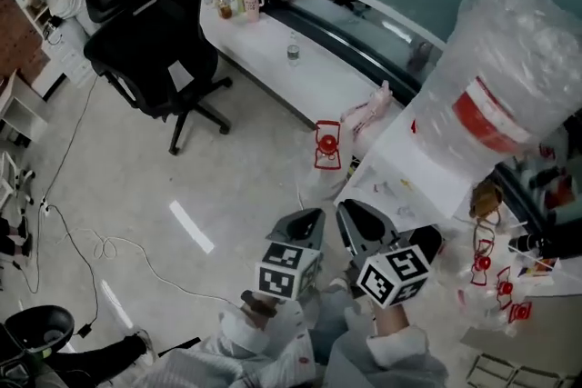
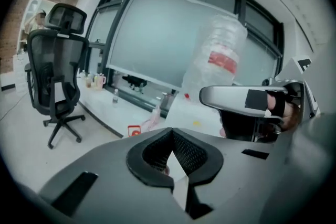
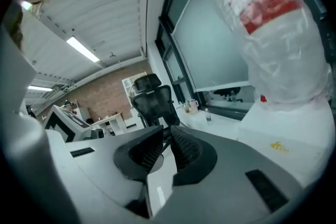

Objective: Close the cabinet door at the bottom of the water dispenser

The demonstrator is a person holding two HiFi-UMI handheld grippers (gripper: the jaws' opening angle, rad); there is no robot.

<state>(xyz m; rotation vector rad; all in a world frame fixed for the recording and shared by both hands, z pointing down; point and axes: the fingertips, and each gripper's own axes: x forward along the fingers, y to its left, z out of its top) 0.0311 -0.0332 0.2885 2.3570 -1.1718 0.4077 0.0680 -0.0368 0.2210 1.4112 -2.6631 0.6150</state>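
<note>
- The cabinet door sits low on the dispenser, below the bottle. No view shows it, so I cannot tell whether it is ajar or shut.
- Left gripper: tips meet, nothing between them. Right gripper: a narrow slit, empty. Both are held high, near the dispenser's top and well above the door.
- Risk: reaching down for a door that is out of sight could land a gripper on the dispenser's side instead.
- Risk: a hard shove low down could rock the dispenser and the bottle on it.
- Risk: the red holder and the pink bag lie close to the base, so a sweeping move could knock them.
</note>
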